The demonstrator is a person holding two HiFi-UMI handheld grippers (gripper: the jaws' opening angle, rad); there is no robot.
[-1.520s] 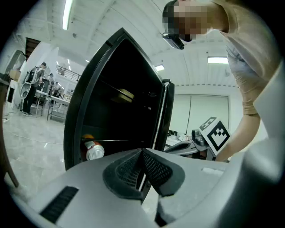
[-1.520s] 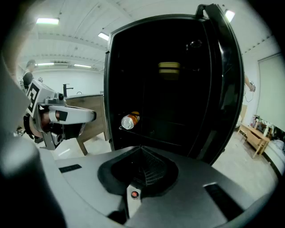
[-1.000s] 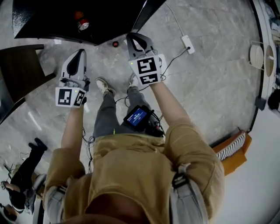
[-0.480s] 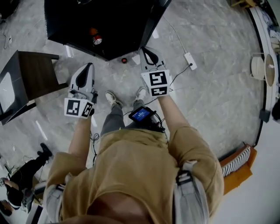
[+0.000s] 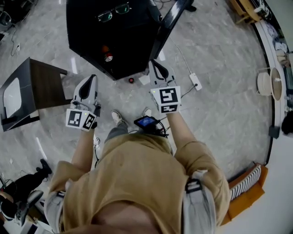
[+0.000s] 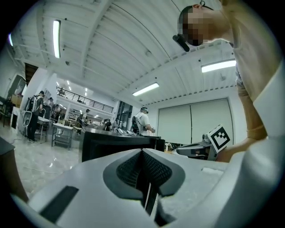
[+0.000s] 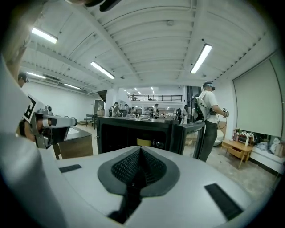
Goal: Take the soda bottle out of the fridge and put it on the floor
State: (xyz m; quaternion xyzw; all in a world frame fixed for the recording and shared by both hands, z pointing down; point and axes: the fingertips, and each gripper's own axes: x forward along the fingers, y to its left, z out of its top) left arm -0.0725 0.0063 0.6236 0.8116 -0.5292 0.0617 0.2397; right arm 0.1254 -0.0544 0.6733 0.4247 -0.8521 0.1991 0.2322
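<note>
1. Fridge (image 5: 87, 27): black, low, standing on the grey marble floor (image 5: 219, 100) at the far side of the scene. Its door (image 5: 167, 25) is swung open to the right.
2. Soda bottle (image 5: 106, 54): inside the open fridge, towards the front. Orange and red parts show, but finer detail is too small to tell.
3. Left gripper (image 5: 90, 78): jaws pressed together with nothing between them. It is held near the fridge front, to the left, apart from the bottle.
4. Right gripper (image 5: 154, 64): jaws closed and empty. From above it sits close to the near edge of the open door.
5. Glasses (image 5: 112, 13): lying on top of the fridge.
6. Small red item (image 5: 131, 80): on the floor just in front of the fridge, between the two grippers.
7. Dark brown surface (image 5: 43, 84): to the left of the fridge.
8. White power strip (image 5: 195, 82): with its cable, on the floor to the right.
</note>
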